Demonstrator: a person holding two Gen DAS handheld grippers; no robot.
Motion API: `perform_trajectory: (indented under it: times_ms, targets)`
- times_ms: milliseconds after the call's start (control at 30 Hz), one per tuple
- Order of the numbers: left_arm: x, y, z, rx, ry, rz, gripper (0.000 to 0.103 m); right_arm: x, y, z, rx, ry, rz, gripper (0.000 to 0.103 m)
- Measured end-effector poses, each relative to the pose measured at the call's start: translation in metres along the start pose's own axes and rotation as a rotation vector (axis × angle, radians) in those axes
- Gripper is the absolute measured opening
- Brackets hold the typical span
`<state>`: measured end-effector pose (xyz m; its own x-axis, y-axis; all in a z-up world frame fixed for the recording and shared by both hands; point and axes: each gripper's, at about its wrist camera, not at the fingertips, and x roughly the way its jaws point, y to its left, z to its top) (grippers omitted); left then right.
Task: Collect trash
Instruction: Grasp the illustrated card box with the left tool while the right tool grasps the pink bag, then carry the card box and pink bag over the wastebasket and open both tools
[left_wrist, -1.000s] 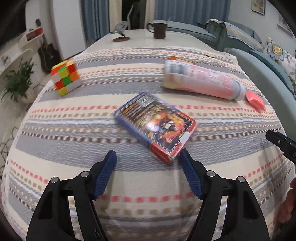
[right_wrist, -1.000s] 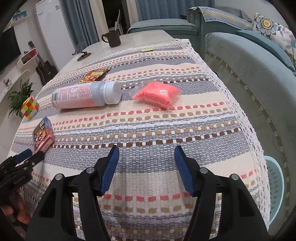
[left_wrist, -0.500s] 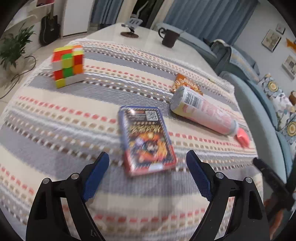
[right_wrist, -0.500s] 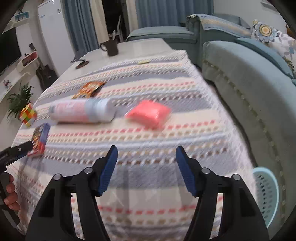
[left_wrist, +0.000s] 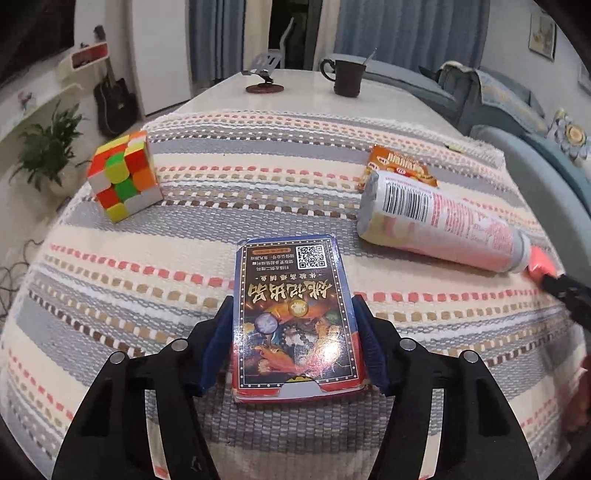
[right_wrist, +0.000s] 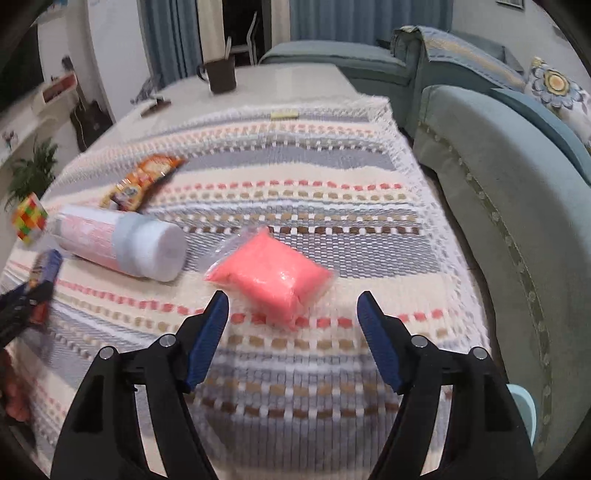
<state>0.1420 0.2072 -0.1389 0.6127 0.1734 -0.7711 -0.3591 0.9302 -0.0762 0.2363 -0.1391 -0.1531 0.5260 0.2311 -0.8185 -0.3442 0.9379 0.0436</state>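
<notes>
**Desk:** While the striped cloth on the worktop (left_wrist: 155, 280) sits cluttered, what runs left to right?

**Photographer:** At far left, a colour cube (left_wrist: 125, 175) stands untouched, likely no trash. Next, the left gripper (left_wrist: 293, 325) has its jaws drawn in against both long sides of a printed card box (left_wrist: 295, 314), which looks still to lie flat on the cloth. Right of that, a pink-labelled bottle (left_wrist: 439, 221) lies on its side, with an orange snack wrapper (left_wrist: 400, 166) just behind its base.

**Desk:** And the other hand?

**Photographer:** The right gripper (right_wrist: 293, 314) hovers with jaws spread wide, a pink sealed packet (right_wrist: 273, 275) just ahead of the tips and not yet between them. That view is smeared, so whether the tips touch the cloth I cannot tell.

**Desk:** The step in hand?

**Photographer:** Picking up the box, by my reading. Next calls for a firm pinch and a clean lift, then carrying it to a bin, perhaps the pale blue basket (right_wrist: 524, 406) glimpsed beside the sofa (right_wrist: 498, 177).
</notes>
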Motion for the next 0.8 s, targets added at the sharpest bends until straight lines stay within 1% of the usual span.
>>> perform_trajectory:
  times_ms: [67, 200, 300, 333, 367, 400, 433, 500, 567, 600, 633, 733, 800]
  targets:
    - [0.000, -0.001, 0.000, 0.007, 0.002, 0.008, 0.059, 0.012, 0.000, 0.008, -0.003, 0.031, 0.000, 0.068]
    - [0.001, -0.001, 0.000, 0.011, 0.004, 0.013, 0.059, 0.023, 0.003, 0.021, -0.013, 0.037, 0.004, 0.069]
    - [0.002, -0.003, 0.001, 0.016, 0.005, 0.019, 0.059, 0.025, 0.005, 0.024, -0.022, 0.034, 0.001, 0.069]
    - [0.002, -0.003, 0.001, 0.019, 0.006, 0.022, 0.059, 0.024, 0.006, 0.023, -0.027, 0.030, 0.001, 0.064]
    - [0.001, -0.002, 0.000, 0.021, 0.006, 0.024, 0.059, 0.022, 0.008, 0.021, -0.037, 0.024, 0.006, 0.049]
    - [0.001, -0.002, 0.000, 0.022, 0.007, 0.025, 0.059, 0.019, 0.010, 0.019, -0.047, 0.018, 0.014, 0.042]
    - [0.001, -0.002, 0.000, 0.020, 0.006, 0.023, 0.059, 0.017, 0.012, 0.018, -0.056, 0.016, 0.017, 0.037]
    - [0.000, -0.001, 0.000, 0.013, 0.003, 0.014, 0.059, 0.013, 0.018, 0.013, -0.075, 0.009, 0.002, 0.036]
    - [-0.005, 0.002, -0.003, -0.007, -0.002, -0.009, 0.058, 0.003, 0.022, 0.003, -0.081, -0.002, 0.000, 0.035]
    - [-0.008, 0.003, -0.006, -0.020, -0.005, -0.030, 0.058, -0.003, 0.022, -0.002, -0.072, -0.005, 0.014, 0.035]
    - [-0.012, 0.004, -0.010, -0.031, -0.006, -0.059, 0.058, -0.010, 0.022, -0.010, -0.068, -0.010, 0.029, 0.035]
    - [-0.032, 0.001, -0.027, -0.057, -0.007, -0.166, 0.058, -0.036, 0.022, -0.034, -0.056, -0.039, 0.023, 0.035]
    - [-0.045, -0.005, -0.034, -0.055, -0.015, -0.210, 0.058, -0.055, 0.018, -0.049, -0.035, -0.056, 0.030, 0.035]
